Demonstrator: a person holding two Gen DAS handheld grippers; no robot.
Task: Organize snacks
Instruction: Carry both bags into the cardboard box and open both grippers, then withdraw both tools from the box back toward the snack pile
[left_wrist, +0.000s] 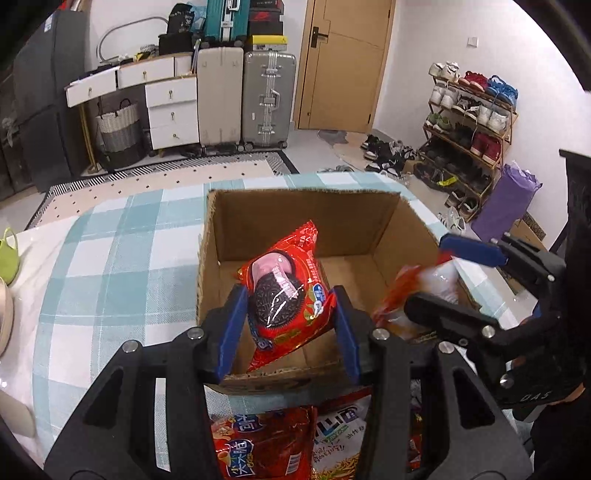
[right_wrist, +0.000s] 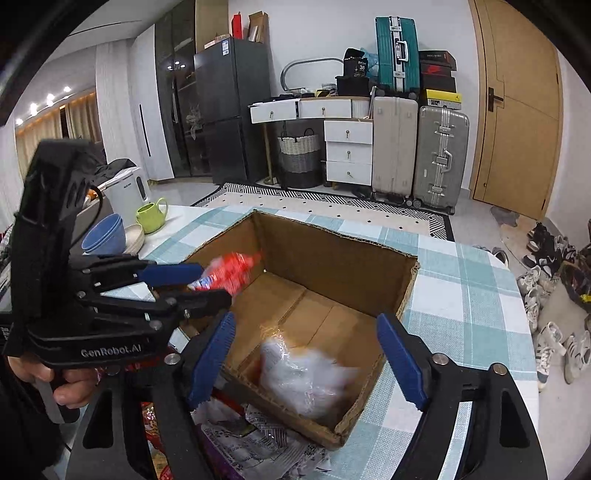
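An open cardboard box (left_wrist: 306, 218) stands on the checked tablecloth; it also shows in the right wrist view (right_wrist: 332, 254). My left gripper (left_wrist: 290, 325) is shut on a red Oreo packet (left_wrist: 286, 295) and holds it over the box's near edge; the packet appears blurred in the right wrist view (right_wrist: 231, 271). My right gripper (right_wrist: 306, 354) is open above the box. A clear and orange snack bag (right_wrist: 303, 373), blurred, is loose in the air between its fingers. In the left wrist view that bag (left_wrist: 413, 291) is at the box's right wall, by the right gripper (left_wrist: 443, 273).
More snack packets (left_wrist: 280, 439) lie on the table in front of the box, also seen in the right wrist view (right_wrist: 255, 439). A green mug (right_wrist: 149, 216), blue bowls (right_wrist: 105, 232) and a beige bowl (right_wrist: 135, 238) stand at the table's left. Suitcases, drawers and a shoe rack (left_wrist: 469, 129) are behind.
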